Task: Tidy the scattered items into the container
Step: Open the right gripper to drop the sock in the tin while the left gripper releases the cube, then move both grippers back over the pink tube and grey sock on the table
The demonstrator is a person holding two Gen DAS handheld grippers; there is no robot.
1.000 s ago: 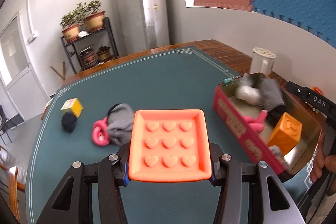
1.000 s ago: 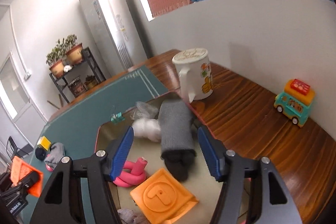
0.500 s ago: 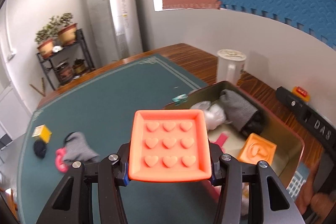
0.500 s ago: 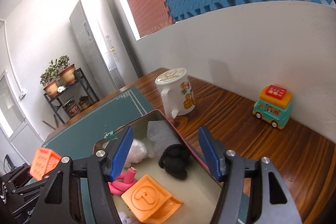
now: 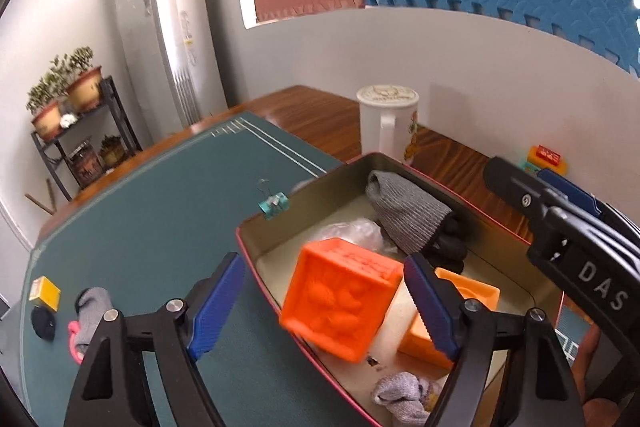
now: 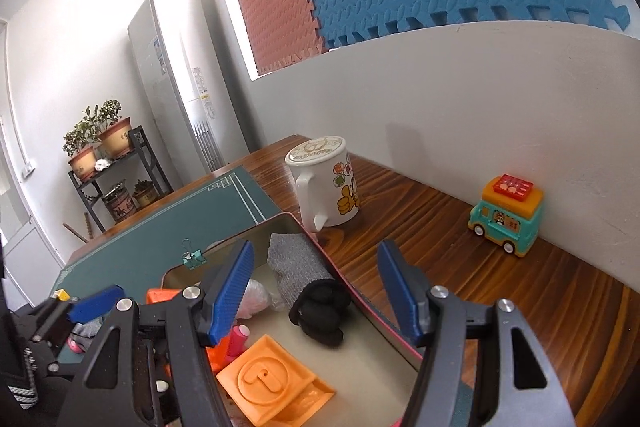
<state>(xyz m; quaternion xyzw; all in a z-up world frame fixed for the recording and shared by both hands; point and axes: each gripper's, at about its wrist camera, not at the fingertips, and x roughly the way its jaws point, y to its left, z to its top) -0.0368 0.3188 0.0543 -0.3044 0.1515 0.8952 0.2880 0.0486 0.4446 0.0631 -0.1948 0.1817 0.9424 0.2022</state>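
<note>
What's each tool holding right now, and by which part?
Nothing. The left tool has just been opening: the orange cube sits tilted between its pads, no longer pressed, over the tin. The right tool is open and empty.

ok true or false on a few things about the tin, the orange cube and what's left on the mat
1. The left gripper is clamped on the orange cube. False: its jaws have just been opening and stand apart from the cube, which is tilted over the tin.
2. A grey sock lies inside the tin. True.
3. The white mug is inside the tin. False: it stands on the wooden table beyond the tin's far corner.
4. A small yellow block is on the green mat, outside the tin. True.
5. The right gripper holds the teal binder clip. False: its jaws are empty and the clip sits by the tin's far edge.
</note>
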